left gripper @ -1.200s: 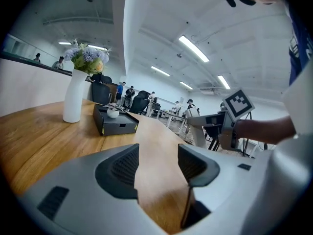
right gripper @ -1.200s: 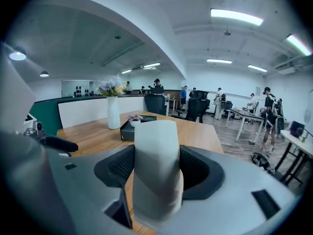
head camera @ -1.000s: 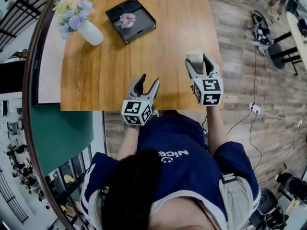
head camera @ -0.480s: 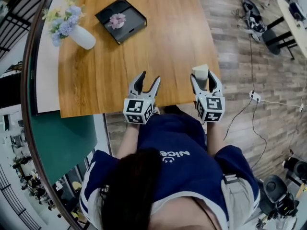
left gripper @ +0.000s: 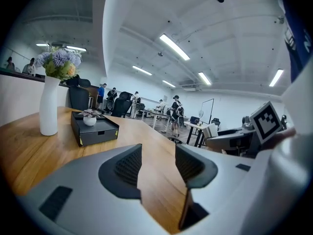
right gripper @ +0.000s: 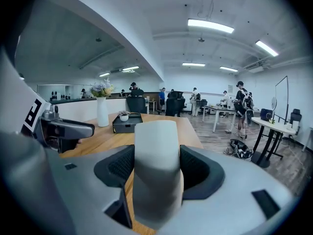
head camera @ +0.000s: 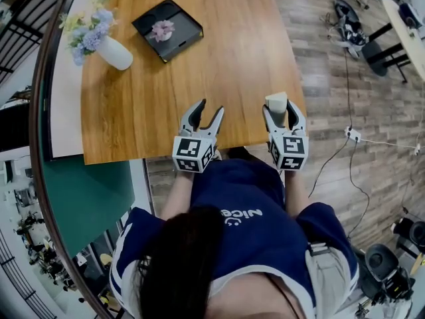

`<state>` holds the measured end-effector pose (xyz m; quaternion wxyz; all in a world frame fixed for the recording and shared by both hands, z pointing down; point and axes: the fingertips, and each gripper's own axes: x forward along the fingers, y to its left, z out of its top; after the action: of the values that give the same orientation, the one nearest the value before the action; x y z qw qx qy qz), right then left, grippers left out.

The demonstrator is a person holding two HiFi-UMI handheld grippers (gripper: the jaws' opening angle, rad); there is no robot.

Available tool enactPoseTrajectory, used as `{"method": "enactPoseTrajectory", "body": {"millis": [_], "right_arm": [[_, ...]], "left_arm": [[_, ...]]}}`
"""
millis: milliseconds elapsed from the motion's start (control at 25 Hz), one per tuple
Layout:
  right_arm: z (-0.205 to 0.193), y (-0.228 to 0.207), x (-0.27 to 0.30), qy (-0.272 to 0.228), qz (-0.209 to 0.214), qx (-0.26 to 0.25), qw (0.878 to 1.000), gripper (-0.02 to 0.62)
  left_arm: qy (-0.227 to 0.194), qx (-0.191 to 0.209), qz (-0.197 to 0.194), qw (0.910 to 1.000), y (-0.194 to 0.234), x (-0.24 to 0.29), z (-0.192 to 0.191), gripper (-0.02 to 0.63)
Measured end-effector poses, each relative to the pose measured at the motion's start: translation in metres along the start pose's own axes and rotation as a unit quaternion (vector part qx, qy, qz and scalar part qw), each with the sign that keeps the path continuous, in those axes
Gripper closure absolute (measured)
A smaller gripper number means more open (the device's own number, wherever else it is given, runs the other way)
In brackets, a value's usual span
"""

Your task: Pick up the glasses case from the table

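Note:
The glasses case point(head camera: 277, 101) is a pale, rounded oblong that stands on end between my right gripper's point(head camera: 282, 109) jaws, above the wooden table's point(head camera: 166, 92) near right corner. In the right gripper view the case point(right gripper: 156, 160) fills the gap and both pads press on its sides, so this gripper is shut on it. My left gripper point(head camera: 209, 109) hovers over the table's near edge, level with the right one. Its jaws have just been closing a little, and only the tabletop shows between them in the left gripper view point(left gripper: 157, 163).
A white vase of flowers point(head camera: 113, 50) and a black box point(head camera: 166, 28) holding a small pot sit at the table's far left. To the right, past the table edge, is wooden floor with cables point(head camera: 352, 153) and chairs. People stand far off in the room.
My right gripper has drawn the case back towards the table's near edge and a little lower. The left gripper has stayed put, its jaws slightly narrower.

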<state>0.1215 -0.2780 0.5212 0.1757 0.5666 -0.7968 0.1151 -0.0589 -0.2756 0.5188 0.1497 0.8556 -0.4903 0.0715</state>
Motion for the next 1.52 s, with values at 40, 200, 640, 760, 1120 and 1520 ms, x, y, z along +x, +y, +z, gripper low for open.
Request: {"method": "enactPoseTrajectory", "body": {"millis": [40,200,640,760,1120,1520], "right_arm": [[0.002,0.001,0.001,-0.002,0.002,-0.001,1.0,0.301],[0.004,0.004,0.006,-0.003,0.01,0.0,1.0,0.301],[0.004,0.004,0.017,0.002,0.019,-0.008,1.0,0.301],[0.004,0.002,0.02,0.007,0.018,-0.014,1.0,0.301],[0.006,-0.008,0.03,0.012,0.018,-0.027,0.999,0.301],[0.011,-0.009,0.039,0.006,0.035,-0.032,0.999,0.301]], "left_arm": [[-0.002,0.001,0.001,1.0,0.0,0.0,0.001,0.405],[-0.002,0.008,0.016,0.9998,0.003,0.0,0.001,0.477],[0.009,0.002,-0.012,0.9999,0.002,0.01,-0.002,0.603],[0.012,0.003,-0.014,0.9998,0.001,0.013,-0.003,0.603],[0.005,-0.007,0.014,0.9999,0.014,0.02,0.001,0.603],[0.004,-0.003,0.023,0.9997,0.015,0.025,0.002,0.603]]}}
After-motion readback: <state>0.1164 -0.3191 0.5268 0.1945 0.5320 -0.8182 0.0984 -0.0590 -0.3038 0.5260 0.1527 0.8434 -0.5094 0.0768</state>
